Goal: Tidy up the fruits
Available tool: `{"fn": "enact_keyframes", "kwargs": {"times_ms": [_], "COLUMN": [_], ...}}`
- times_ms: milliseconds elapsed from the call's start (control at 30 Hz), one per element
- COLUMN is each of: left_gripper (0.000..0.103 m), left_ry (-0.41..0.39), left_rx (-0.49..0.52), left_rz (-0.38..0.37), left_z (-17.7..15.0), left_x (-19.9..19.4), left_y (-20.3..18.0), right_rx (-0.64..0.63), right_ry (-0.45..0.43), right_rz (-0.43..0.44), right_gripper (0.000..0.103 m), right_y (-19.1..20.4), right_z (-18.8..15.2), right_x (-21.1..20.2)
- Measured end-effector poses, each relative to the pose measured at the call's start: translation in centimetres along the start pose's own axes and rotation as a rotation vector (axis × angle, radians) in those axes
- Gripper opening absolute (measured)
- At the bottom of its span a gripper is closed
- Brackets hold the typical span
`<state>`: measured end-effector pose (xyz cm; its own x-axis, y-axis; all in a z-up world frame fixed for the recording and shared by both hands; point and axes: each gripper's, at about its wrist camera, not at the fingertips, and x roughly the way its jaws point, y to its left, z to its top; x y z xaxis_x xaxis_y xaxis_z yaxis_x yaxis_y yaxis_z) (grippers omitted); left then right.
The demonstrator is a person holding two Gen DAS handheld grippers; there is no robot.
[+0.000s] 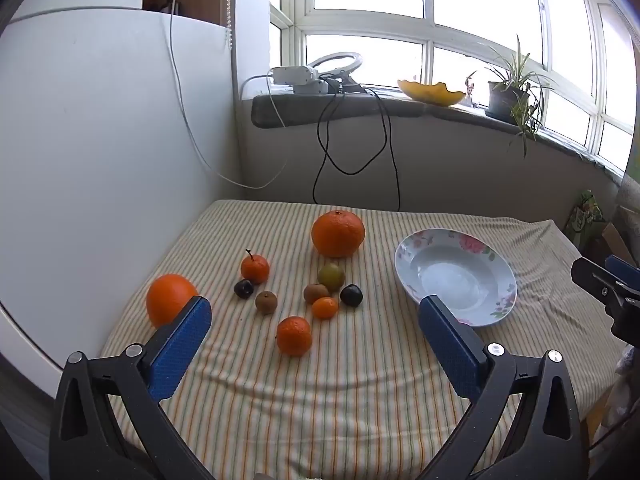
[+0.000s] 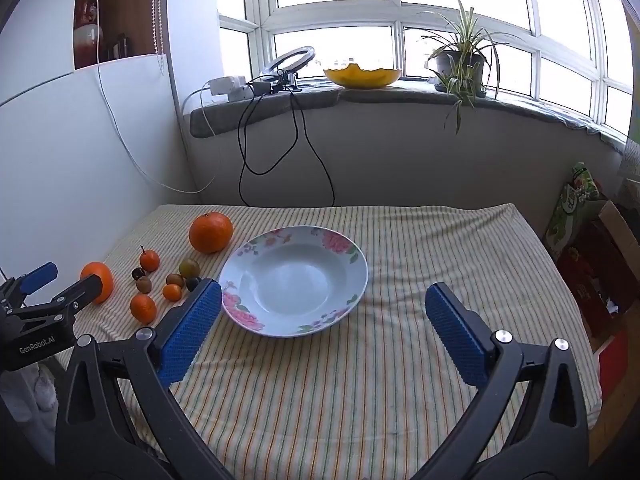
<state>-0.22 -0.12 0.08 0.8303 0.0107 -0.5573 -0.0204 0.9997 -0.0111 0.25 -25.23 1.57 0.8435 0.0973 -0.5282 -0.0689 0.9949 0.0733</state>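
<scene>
Several fruits lie on the striped tablecloth: a big orange at the back, an orange at the left, a stemmed tangerine, a tangerine in front, and small dark, brown and green fruits between. An empty flowered plate sits to their right; it also shows in the right wrist view. My left gripper is open and empty, above the table's near side, facing the fruits. My right gripper is open and empty, facing the plate.
A white panel stands along the table's left side. Cables hang from the windowsill behind, which holds a yellow bowl and a potted plant. Boxes and bags stand right of the table.
</scene>
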Motion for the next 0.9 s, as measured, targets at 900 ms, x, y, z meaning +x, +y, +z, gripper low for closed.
{"fn": "enact_keyframes", "kwargs": {"times_ms": [900], "left_gripper": [0.103], "left_ry": [-0.002], "left_rx": [0.006], "left_rz": [-0.013], "left_z": [0.29], "left_x": [-0.35], "left_y": [-0.23], "right_rx": [0.029], "right_ry": [0.029], "right_rz": [0.025], "right_gripper": [0.103], "right_y": [-0.12], "right_z": [-0.23], "right_x": [0.24]}}
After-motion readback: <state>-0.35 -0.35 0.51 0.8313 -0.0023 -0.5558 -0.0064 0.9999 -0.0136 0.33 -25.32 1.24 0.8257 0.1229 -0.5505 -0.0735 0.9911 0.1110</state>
